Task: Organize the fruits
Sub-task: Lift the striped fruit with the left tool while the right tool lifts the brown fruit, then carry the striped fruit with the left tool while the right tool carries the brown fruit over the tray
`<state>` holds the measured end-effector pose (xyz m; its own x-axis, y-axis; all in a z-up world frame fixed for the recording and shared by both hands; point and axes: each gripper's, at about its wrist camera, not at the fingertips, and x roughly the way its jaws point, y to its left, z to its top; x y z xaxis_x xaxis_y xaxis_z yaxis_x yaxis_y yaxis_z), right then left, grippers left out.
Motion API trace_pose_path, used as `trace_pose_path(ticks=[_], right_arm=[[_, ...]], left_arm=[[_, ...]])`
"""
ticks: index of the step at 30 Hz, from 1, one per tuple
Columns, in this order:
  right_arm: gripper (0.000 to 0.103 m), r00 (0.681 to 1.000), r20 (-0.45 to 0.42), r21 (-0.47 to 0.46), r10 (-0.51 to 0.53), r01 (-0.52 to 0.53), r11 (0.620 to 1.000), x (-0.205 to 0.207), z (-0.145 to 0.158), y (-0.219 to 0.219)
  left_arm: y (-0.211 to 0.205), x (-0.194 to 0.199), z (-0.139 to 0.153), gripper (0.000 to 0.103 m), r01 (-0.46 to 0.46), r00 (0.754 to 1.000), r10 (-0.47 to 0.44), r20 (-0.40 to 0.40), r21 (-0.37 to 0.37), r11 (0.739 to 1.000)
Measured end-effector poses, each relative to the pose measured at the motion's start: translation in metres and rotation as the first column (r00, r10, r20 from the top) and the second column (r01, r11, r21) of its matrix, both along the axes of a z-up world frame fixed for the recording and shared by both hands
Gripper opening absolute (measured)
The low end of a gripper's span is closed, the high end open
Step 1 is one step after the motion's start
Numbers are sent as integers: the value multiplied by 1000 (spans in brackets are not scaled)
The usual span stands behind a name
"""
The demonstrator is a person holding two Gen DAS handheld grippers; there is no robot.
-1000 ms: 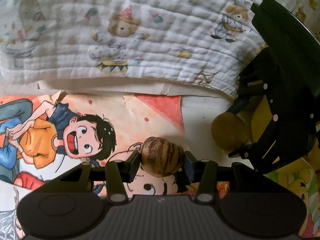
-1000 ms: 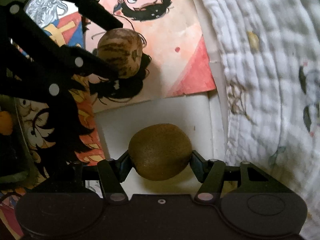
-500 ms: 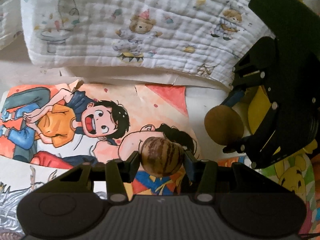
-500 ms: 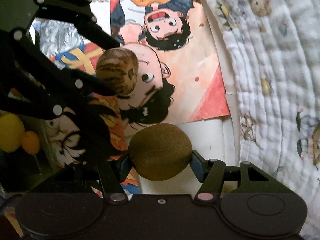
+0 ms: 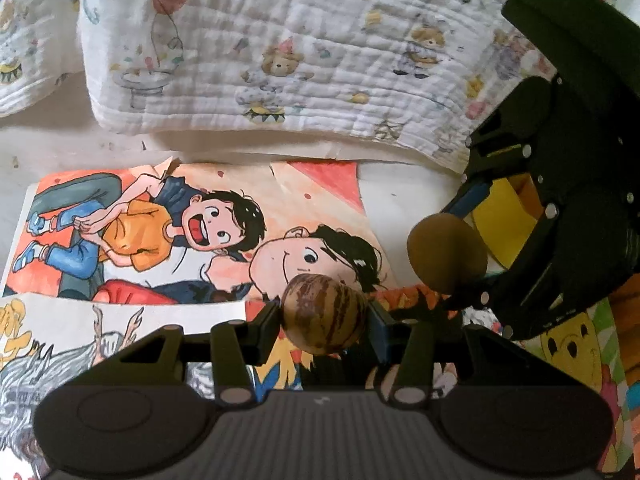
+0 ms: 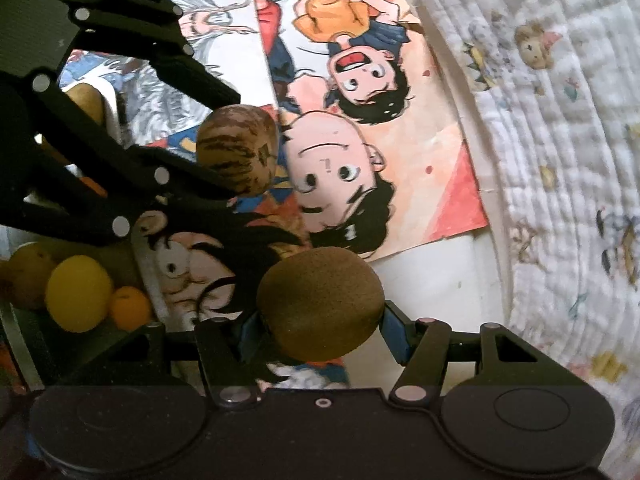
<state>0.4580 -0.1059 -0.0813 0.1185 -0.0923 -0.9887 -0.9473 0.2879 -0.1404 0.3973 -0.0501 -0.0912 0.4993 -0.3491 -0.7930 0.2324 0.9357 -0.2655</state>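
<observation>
My left gripper (image 5: 323, 322) is clamped on a brown-striped round fruit (image 5: 323, 312). Jaws closed in to about the fruit's width, one pad on each side, fruit bulging above & below the pads. It's held up off the surface, over the cartoon poster (image 5: 192, 232) w/ the two dark-haired kids. From the right wrist cam the same striped fruit (image 6: 237, 148) shows pinched at the tip of the left gripper's black linkage, over the poster (image 6: 360, 128).

My right gripper (image 6: 319, 316) grips a fuzzy brown kiwi (image 6: 319, 304). Jaws set wider than the left pair, blue pads pressing both ends of the kiwi, which fills the whole gap. Kiwi is off the surface too, over the poster edge & the bare white table (image 6: 432, 280). In the left cam the kiwi (image 5: 447, 255) sits just right of the striped fruit, near but not touching.

Beyond both grippers: white quilted blanket (image 5: 280, 60) w/ teddy-bear print, lying past the poster's far edge. Far left in the right cam: a yellow fruit (image 6: 78, 294) w/ a small orange one (image 6: 130, 307) just beside it, down low in a dark tray; can't tell more abt that.
</observation>
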Motion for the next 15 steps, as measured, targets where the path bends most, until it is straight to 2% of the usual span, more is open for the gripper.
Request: trace_pose_path(ticks=[15], right_arm=[[63, 990, -58, 46, -132, 135, 990, -80, -2, -17]], left_arm=[[3, -57, 10, 51, 77, 997, -77, 17, 10, 997]])
